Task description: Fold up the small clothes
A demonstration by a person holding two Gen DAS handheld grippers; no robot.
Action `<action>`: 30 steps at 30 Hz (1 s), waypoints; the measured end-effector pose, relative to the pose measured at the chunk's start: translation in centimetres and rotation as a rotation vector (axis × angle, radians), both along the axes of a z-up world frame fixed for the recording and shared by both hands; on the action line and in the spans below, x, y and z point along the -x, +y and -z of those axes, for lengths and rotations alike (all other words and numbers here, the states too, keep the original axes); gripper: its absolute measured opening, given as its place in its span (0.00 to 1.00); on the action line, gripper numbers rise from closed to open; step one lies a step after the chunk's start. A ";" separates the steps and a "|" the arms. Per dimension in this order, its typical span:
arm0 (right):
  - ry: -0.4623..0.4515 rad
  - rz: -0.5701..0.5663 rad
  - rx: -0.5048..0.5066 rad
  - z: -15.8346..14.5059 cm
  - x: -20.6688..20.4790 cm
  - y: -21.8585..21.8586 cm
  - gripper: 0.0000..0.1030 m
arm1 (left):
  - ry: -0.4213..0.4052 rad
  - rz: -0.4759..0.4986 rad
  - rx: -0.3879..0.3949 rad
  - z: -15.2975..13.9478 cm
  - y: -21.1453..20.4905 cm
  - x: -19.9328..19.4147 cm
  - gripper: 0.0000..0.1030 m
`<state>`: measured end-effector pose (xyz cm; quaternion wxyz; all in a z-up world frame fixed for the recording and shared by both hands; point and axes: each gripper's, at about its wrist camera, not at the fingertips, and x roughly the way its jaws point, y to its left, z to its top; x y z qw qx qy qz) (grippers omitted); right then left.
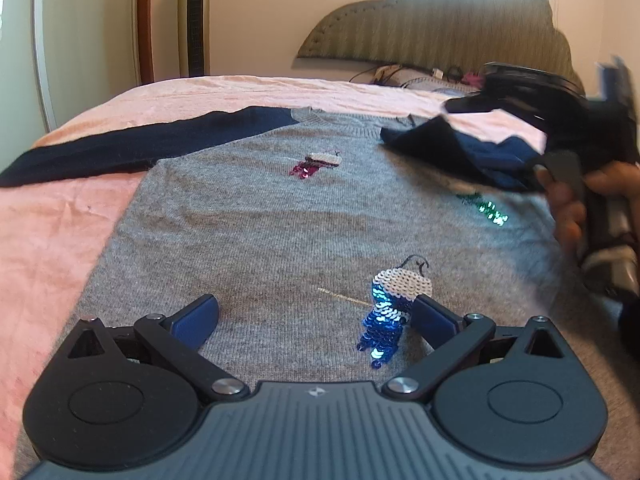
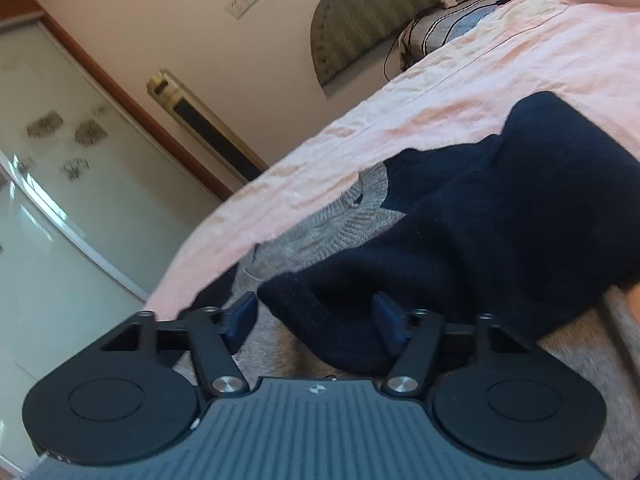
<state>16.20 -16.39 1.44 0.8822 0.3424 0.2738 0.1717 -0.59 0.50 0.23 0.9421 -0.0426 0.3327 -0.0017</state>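
A small grey sweater [image 1: 248, 216] with navy sleeves and sequin figures lies flat on the pink bed sheet [image 1: 48, 240]. Its left navy sleeve [image 1: 120, 148] is stretched out to the left. My left gripper [image 1: 316, 316] is open and empty, low over the sweater's front by the blue sequin figure [image 1: 384, 316]. My right gripper [image 2: 316, 324] is open, and the right navy sleeve [image 2: 480, 220] lies folded over the grey body with its cuff end between the blue pads. In the left wrist view the right gripper [image 1: 532, 108] hovers at the far right above that sleeve [image 1: 452, 152].
A padded headboard [image 1: 440, 28] stands at the far end of the bed, with cables and small items [image 1: 400, 74] beside a pillow. A tall tower fan [image 1: 194, 16] and a door stand by the wall at the left.
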 end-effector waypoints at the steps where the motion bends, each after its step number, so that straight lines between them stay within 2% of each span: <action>1: -0.021 0.002 -0.036 -0.2 1.5 -1.0 0.87 | -0.007 0.000 0.026 -0.1 0.3 0.1 1.00; 3: -0.033 -0.030 -0.113 0.2 3.8 -2.4 0.87 | -0.009 -0.009 0.078 -0.6 1.0 -0.1 1.00; 6: -0.016 -0.078 -0.118 2.3 5.9 -3.9 0.87 | 0.011 0.023 0.208 -2.1 1.5 -2.4 1.00; 8: -0.034 -0.059 -0.144 3.0 6.5 -4.5 0.82 | 0.073 0.075 0.305 -3.1 1.3 -5.5 1.00; 10: -0.044 -0.068 -0.193 3.2 6.3 -4.8 0.87 | 0.119 0.126 0.399 -3.5 0.8 -9.5 1.00; 13: -0.049 -0.079 -0.191 3.3 6.1 -4.7 0.88 | 0.178 0.129 0.461 -2.9 -0.7 -15.1 1.00; 15: -0.053 -0.083 -0.212 3.5 5.9 -4.9 0.89 | 0.204 0.133 0.426 -2.3 -2.4 -18.0 0.88; 16: -0.055 -0.082 -0.232 3.6 5.9 -5.1 0.89 | 0.222 0.123 0.396 -1.8 -3.1 -19.1 0.74; 18: -0.058 -0.079 -0.274 3.9 5.9 -5.7 0.89 | 0.197 0.098 0.331 -1.5 -4.3 -20.3 0.62; 20: -0.059 -0.077 -0.306 4.0 5.9 -6.0 0.89 | 0.212 0.112 0.284 -1.5 -5.4 -21.2 0.32; 21: -0.060 -0.078 -0.314 4.2 5.8 -6.1 0.89 | 0.218 0.122 0.266 -1.4 -5.9 -21.4 0.22; 22: -0.060 -0.078 -0.317 4.2 5.8 -6.2 0.89 | 0.222 0.131 0.247 -1.4 -6.4 -21.6 0.07; 25: -0.060 -0.081 -0.315 4.2 5.7 -6.1 0.89 | 0.186 0.139 0.172 -2.2 -7.2 -21.7 0.06; 30: -0.060 -0.082 -0.314 4.2 5.6 -6.0 0.89 | 0.124 0.134 0.139 -4.1 -5.9 -21.2 0.06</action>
